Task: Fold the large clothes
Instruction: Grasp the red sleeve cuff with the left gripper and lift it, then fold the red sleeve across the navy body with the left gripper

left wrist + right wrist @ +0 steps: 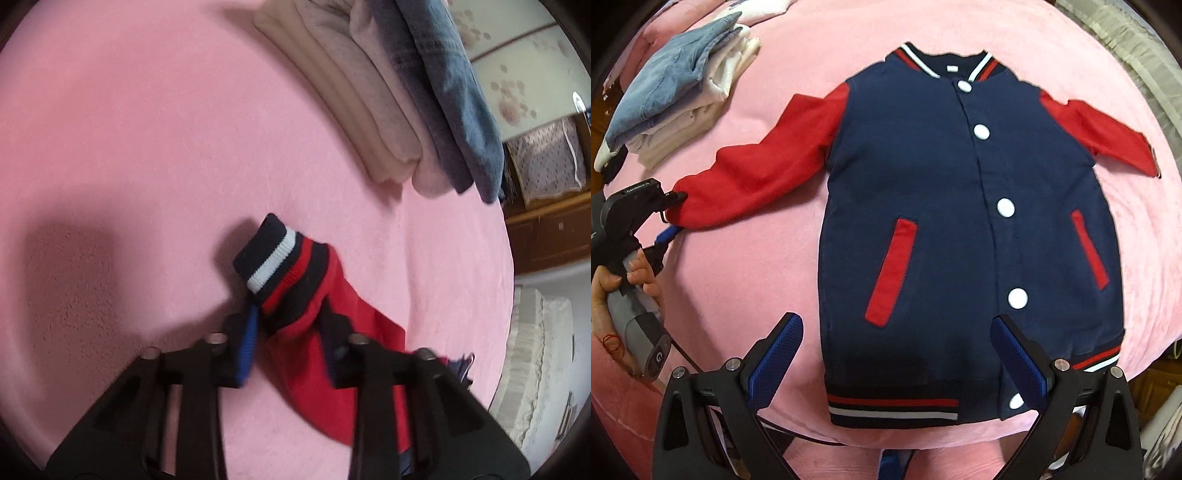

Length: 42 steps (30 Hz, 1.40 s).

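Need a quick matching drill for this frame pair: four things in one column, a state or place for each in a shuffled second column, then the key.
Things:
1. left gripper
2. right gripper
3. jacket
4. stack of folded clothes

States or places:
A. spread flat on the pink blanket, front up, snaps done up
B. jaws wide apart above the hem, holding nothing
C. closed on the striped cuff of a red sleeve
D. off beyond that sleeve, denim on top

Pairs: 1-C, 2-B, 3-A, 4-D
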Each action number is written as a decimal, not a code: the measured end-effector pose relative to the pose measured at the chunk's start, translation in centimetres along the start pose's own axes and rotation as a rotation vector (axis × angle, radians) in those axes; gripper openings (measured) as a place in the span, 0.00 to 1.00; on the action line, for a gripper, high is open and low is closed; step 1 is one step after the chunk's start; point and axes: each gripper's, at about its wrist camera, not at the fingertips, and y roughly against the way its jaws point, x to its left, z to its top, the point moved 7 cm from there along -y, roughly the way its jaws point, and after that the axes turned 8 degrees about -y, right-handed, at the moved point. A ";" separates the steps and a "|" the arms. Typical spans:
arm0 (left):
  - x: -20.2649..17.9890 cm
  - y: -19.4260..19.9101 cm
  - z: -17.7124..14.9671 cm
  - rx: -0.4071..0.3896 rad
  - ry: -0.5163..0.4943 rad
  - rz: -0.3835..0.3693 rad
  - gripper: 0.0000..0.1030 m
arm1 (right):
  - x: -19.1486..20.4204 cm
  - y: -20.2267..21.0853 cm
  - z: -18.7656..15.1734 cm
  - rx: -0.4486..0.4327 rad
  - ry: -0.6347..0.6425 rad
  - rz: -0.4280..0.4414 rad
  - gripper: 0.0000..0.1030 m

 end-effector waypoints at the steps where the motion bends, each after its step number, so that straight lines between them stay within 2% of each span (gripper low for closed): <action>1: 0.1 0.0 0.4 -0.017 0.016 0.014 0.20 | 0.2 -0.3 0.3 -0.001 -0.002 0.003 1.00; 4: -0.6 1.3 1.9 -0.110 0.024 0.057 0.17 | 0.2 -0.8 1.1 -0.016 0.010 0.017 1.00; 8: -4.6 3.8 3.7 -0.258 -0.088 0.104 0.17 | -0.3 -1.5 2.6 -0.036 0.028 0.024 1.00; 11: -11.9 6.0 2.7 -0.376 -0.208 0.133 0.17 | -1.8 -1.5 3.8 -0.046 0.016 0.041 1.00; 14: -19.0 8.5 1.1 -0.496 -0.352 0.112 0.17 | -4.2 -1.4 4.7 -0.055 0.007 0.056 1.00; 17: -25.2 10.1 -1.7 -0.554 -0.481 0.048 0.17 | -7.6 -1.2 6.1 -0.068 0.001 0.060 1.00; 19: -30.1 9.3 -4.1 -0.562 -0.549 0.002 0.17 | -10.0 -1.1 7.2 -0.081 -0.007 0.052 1.00; 21: -33.3 8.4 -6.6 -0.544 -0.597 -0.031 0.17 | -12.8 -1.0 8.5 -0.093 -0.024 0.045 1.00; 23: -37.1 5.7 -9.3 -0.481 -0.640 -0.077 0.17 | -15.8 -0.9 9.6 -0.108 -0.042 0.035 1.00; 24: -37.8 5.6 -10.6 -0.462 -0.653 -0.092 0.17 | -17.3 -0.8 10.0 -0.114 -0.048 0.029 1.00; 26: -40.3 2.7 -13.4 -0.388 -0.708 -0.123 0.18 | -21.0 -0.5 11.3 -0.136 -0.071 0.003 1.00; 28: -42.5 -1.7 -16.6 -0.267 -0.790 -0.123 0.18 | -24.4 -0.6 12.3 -0.148 -0.095 -0.019 1.00; 31: -43.8 -7.0 -20.4 -0.084 -0.861 -0.106 0.31 | -29.5 -1.3 14.2 -0.155 -0.142 -0.054 1.00; 32: -43.9 -8.6 -21.2 -0.017 -0.871 -0.108 0.44 | -31.1 -1.5 14.8 -0.159 -0.161 -0.059 1.00; 33: -44.0 -9.9 -21.8 0.037 -0.878 -0.115 0.51 | -32.6 -1.7 15.2 -0.164 -0.177 -0.058 1.00; 34: -43.6 -10.1 -22.2 0.059 -0.879 -0.121 0.61 | -34.1 -1.5 15.2 -0.167 -0.194 -0.051 1.00; 37: -43.7 -10.5 -21.7 0.067 -0.881 -0.149 0.69 | -35.7 -2.1 16.1 -0.160 -0.229 -0.020 1.00; 39: -43.7 -9.9 -21.4 0.045 -0.890 -0.158 0.74 | -35.8 -2.8 17.2 -0.149 -0.235 0.027 1.00; 41: -43.2 -9.9 -19.7 0.007 -0.883 -0.107 0.75 | -34.4 -3.2 18.1 -0.147 -0.209 0.094 1.00; 42: -42.4 -8.2 -21.1 -0.001 -0.876 -0.070 0.75 | -33.5 -3.2 18.4 -0.146 -0.187 0.134 0.99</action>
